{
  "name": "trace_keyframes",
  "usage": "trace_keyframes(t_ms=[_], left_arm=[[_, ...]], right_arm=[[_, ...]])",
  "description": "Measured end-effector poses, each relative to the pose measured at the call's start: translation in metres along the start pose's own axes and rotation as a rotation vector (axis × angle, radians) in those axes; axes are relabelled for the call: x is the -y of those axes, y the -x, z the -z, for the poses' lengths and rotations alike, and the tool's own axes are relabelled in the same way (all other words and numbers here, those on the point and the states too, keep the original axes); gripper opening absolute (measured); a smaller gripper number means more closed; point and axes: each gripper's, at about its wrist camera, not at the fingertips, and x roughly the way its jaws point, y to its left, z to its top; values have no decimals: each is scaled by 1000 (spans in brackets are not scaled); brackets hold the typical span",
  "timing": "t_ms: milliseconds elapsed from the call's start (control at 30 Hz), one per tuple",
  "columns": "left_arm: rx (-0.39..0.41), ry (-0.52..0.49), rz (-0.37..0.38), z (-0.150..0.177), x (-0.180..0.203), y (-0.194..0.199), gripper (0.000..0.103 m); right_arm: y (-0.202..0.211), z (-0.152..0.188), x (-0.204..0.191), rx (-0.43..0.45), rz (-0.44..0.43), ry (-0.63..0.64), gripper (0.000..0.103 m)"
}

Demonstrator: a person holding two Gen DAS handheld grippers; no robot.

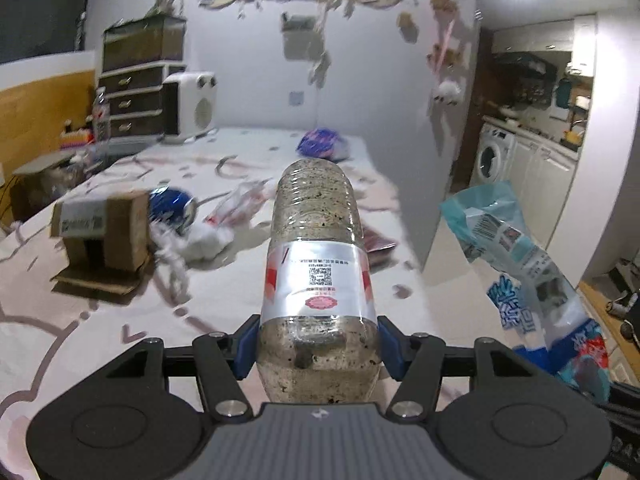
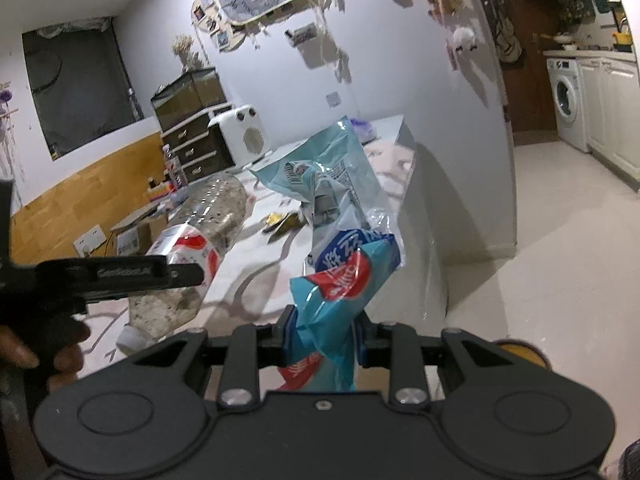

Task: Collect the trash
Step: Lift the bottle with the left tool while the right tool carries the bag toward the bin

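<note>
My left gripper [image 1: 318, 346] is shut on a dirty clear plastic bottle [image 1: 316, 264] with a red and white label, held above the table and pointing away from me. The bottle [image 2: 200, 236] and left gripper [image 2: 120, 276] also show at the left of the right wrist view. My right gripper [image 2: 322, 338] is shut on a crumpled blue plastic wrapper [image 2: 340, 240] that sticks up between its fingers. The same wrapper [image 1: 520, 264] hangs at the right of the left wrist view, beyond the table edge.
The table [image 1: 100, 320] with a pink-patterned cloth holds a cardboard box [image 1: 104, 236], a blue foil wrapper [image 1: 172, 204], white tissue [image 1: 204, 240], a clear plastic bag [image 1: 240, 204] and a purple bag [image 1: 320, 144]. A white heater [image 1: 190, 108] and drawers [image 1: 136, 92] stand at the back. The kitchen floor [image 2: 560, 240] lies to the right.
</note>
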Motion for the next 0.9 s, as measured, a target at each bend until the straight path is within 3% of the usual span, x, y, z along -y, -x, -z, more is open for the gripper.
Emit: trace_keyframes(t_ms=[200, 433, 700, 900], left_arm=[[38, -34, 78, -2, 48, 3, 60], [24, -66, 151, 6, 109, -14, 60], [-26, -97, 189, 25, 169, -45, 60], [-56, -103, 177, 41, 213, -84, 60]], right_arm=[[18, -13, 33, 42, 63, -16, 29], [33, -21, 80, 63, 146, -41, 29], [43, -18, 141, 56, 231, -73, 29], [37, -10, 197, 35, 296, -148, 29]])
